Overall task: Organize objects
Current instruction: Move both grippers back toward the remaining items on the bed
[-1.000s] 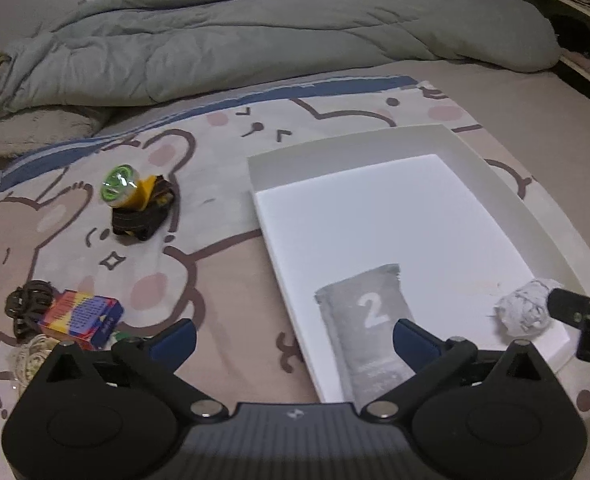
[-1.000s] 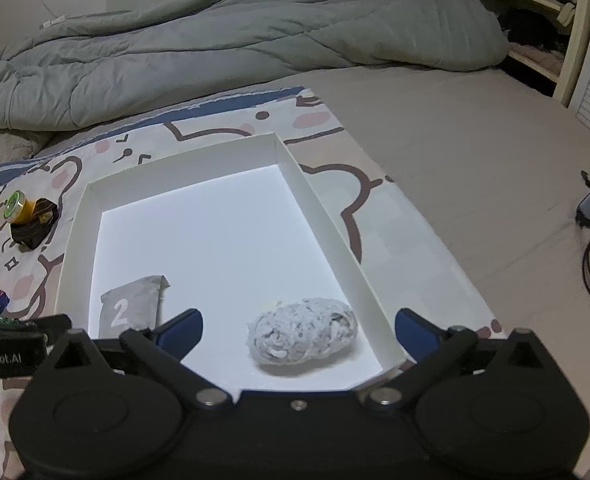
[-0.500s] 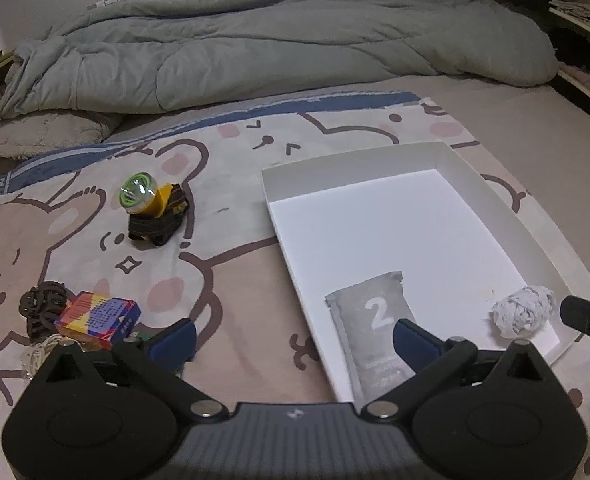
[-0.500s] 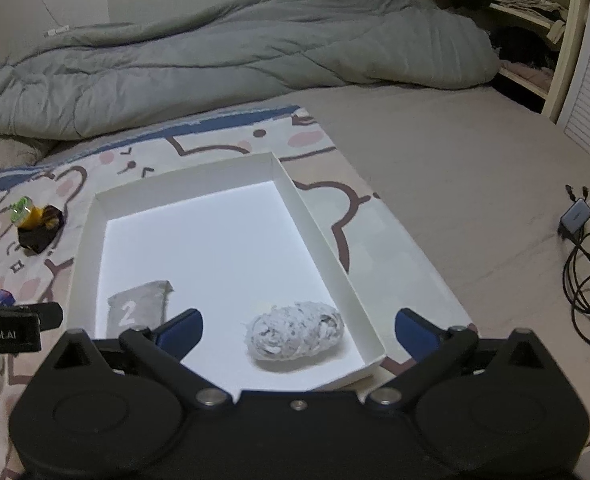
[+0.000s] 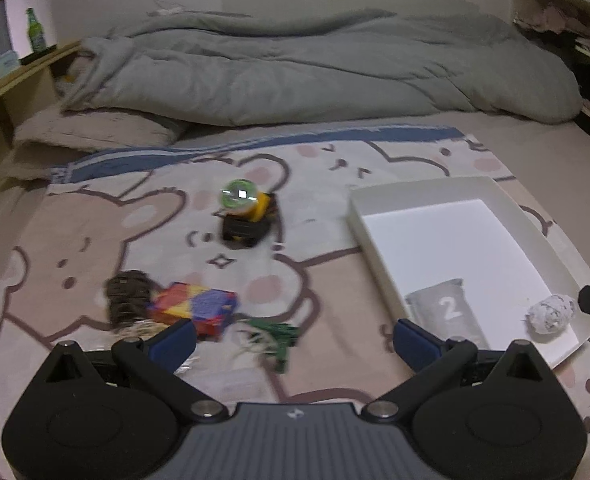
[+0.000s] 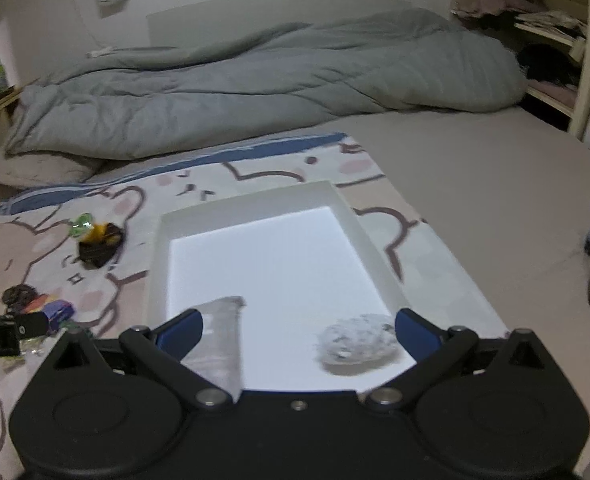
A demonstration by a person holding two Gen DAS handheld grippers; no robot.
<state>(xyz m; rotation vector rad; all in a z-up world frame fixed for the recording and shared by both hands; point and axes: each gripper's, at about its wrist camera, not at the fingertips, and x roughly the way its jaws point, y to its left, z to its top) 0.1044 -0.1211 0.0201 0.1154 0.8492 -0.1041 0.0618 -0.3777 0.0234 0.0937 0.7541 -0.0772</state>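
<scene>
Here both pairs of tongs hang spread wide with nothing between their blue tips. The left tongs (image 5: pixel 295 336) hover over the cartoon-print blanket (image 5: pixel 95 232), near a colourful small box (image 5: pixel 195 308), a dark hair clip (image 5: pixel 127 292) just beside it, and a blurred green item (image 5: pixel 275 334). Farther off sits a headlamp (image 5: pixel 245 216) with a green lens. The right tongs (image 6: pixel 297 326) hover over the near end of the white tray (image 6: pixel 157 264), which holds a grey pouch (image 5: pixel 447 312) marked 2 and a crumpled paper ball (image 6: pixel 357 342), well apart from each other. A grey duvet (image 5: pixel 315 76) lies behind.
</scene>
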